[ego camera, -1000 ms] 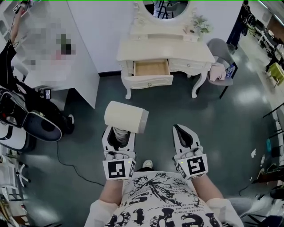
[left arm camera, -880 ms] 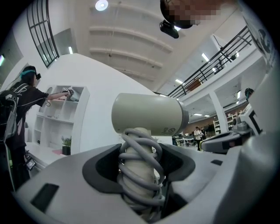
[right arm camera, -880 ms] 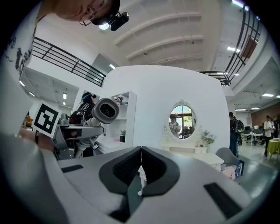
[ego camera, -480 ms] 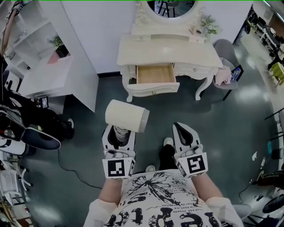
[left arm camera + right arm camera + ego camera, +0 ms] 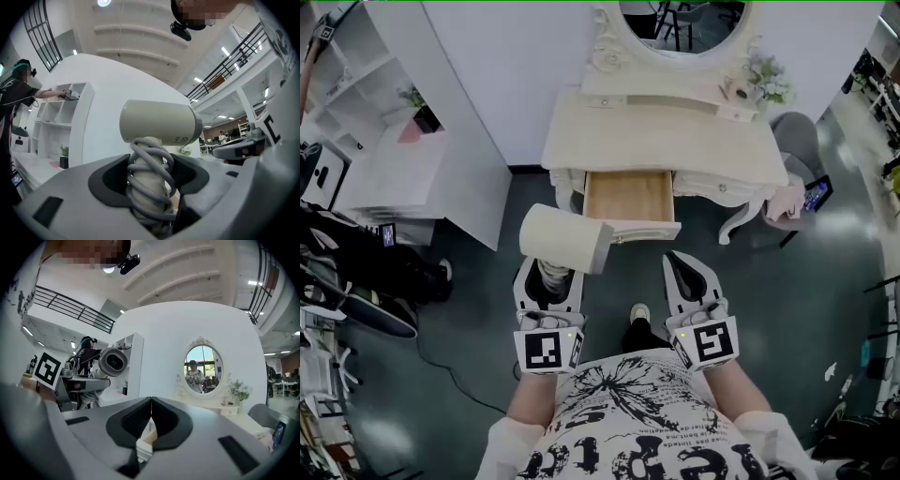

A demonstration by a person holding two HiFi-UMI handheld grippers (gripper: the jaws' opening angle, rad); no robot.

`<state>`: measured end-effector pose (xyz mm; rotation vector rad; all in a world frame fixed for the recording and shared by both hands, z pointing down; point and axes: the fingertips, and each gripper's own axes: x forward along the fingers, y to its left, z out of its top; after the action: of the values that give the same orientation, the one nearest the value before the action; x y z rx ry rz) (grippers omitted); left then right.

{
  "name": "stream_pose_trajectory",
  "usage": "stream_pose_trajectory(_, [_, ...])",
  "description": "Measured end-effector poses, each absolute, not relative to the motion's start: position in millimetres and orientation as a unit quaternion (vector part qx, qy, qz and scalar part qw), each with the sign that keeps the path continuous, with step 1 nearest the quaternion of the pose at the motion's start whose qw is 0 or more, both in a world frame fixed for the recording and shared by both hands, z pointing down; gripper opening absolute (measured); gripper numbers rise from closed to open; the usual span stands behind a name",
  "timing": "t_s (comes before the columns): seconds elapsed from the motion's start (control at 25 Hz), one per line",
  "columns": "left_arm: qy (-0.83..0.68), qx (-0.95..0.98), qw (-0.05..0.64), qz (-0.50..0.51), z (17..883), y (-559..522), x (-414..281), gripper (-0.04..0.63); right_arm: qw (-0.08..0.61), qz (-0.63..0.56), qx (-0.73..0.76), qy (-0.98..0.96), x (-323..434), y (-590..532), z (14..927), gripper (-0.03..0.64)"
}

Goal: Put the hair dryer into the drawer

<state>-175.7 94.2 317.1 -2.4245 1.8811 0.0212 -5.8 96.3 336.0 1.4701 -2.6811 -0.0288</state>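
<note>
- The left hand-held gripper (image 5: 549, 274) is clamped on the handle of the hair dryer (image 5: 563, 238), one jaw pressing it from each side. A grey cord (image 5: 151, 168) is wound round that handle.
- The hair dryer stands upright above the jaws with its cream barrel lying crosswise. It is held in the air over the dark floor (image 5: 478, 309), just in front of the desk (image 5: 666, 136).
- The drawer (image 5: 628, 197) in the middle of the desk is pulled out, and its wooden inside shows. In the head view the dryer's barrel sits just beside the drawer's front left corner, not inside it.
- The right hand-held gripper (image 5: 690, 274) is beside the left one, with its jaws together at the tips and nothing between them.
- An oval mirror (image 5: 684, 19) stands at the back of the desk. A white shelf unit (image 5: 389, 141) is to the left and a grey chair (image 5: 797, 150) to the right.
</note>
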Motion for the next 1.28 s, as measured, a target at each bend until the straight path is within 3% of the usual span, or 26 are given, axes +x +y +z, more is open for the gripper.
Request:
stream_pose_trajectory(0.72, [0.563, -0.824, 0.010, -0.058, 371, -135, -103, 0.259, 0.057, 0.034, 0.495, -0.867, 55, -126, 364, 0.017])
stream_pose_trajectory(1.28, [0.400, -0.895, -0.039, -0.193, 501, -230, -73, 0.259, 0.070, 0.053, 0.565, -0.820, 50, -203, 422, 0.017])
